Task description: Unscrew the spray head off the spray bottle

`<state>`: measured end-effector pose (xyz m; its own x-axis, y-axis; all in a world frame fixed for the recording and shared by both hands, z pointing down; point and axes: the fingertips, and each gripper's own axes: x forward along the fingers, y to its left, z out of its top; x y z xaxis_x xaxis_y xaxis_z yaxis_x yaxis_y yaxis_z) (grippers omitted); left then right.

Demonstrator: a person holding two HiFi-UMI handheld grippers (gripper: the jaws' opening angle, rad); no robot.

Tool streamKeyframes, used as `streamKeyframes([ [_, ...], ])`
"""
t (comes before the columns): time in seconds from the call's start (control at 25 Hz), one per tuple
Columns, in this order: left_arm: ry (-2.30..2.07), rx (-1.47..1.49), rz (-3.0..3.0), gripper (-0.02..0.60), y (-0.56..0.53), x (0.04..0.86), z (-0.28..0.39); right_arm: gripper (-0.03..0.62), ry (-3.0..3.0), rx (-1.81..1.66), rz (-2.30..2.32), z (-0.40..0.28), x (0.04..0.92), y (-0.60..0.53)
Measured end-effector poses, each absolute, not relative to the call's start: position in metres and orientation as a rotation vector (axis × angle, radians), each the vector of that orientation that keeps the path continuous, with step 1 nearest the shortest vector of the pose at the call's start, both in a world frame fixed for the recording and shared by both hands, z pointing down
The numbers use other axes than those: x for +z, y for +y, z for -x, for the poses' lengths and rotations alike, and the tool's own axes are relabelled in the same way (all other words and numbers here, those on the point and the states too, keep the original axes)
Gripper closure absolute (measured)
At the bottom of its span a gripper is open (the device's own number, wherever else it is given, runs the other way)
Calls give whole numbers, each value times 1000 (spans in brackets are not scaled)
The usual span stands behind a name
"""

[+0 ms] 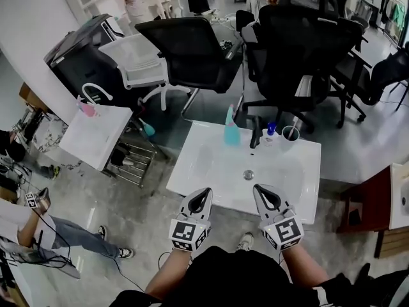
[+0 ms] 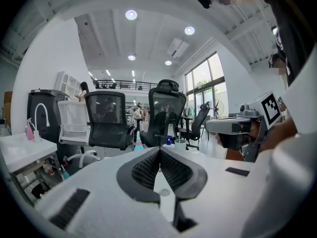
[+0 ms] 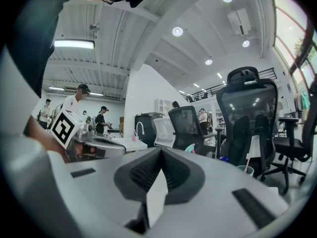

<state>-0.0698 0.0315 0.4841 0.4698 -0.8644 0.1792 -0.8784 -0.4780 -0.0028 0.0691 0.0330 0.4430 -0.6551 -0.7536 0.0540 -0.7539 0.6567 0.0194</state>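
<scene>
Ceiling lights [image 2: 131, 15] past left gripper [image 2: 159, 151], not overhead.

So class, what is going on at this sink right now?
A person holds a gripper in each hand at the near edge of a white sink. The left gripper and right gripper are both shut and empty. The teal spray bottle stands untouched on the far rim, spray head on, beside the black tap.
</scene>
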Motion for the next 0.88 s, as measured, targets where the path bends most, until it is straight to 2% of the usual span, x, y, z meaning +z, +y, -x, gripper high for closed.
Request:
streamKeyframes([
  [0.44,-1471,248,-2663,566,-18,488,55,588,-2790,-1,-1331,-69,437,-10],
  [0.88,-1328,232,-2761,566,-103,484,78,588,-2716,-2,-1462,-45,433,-75],
])
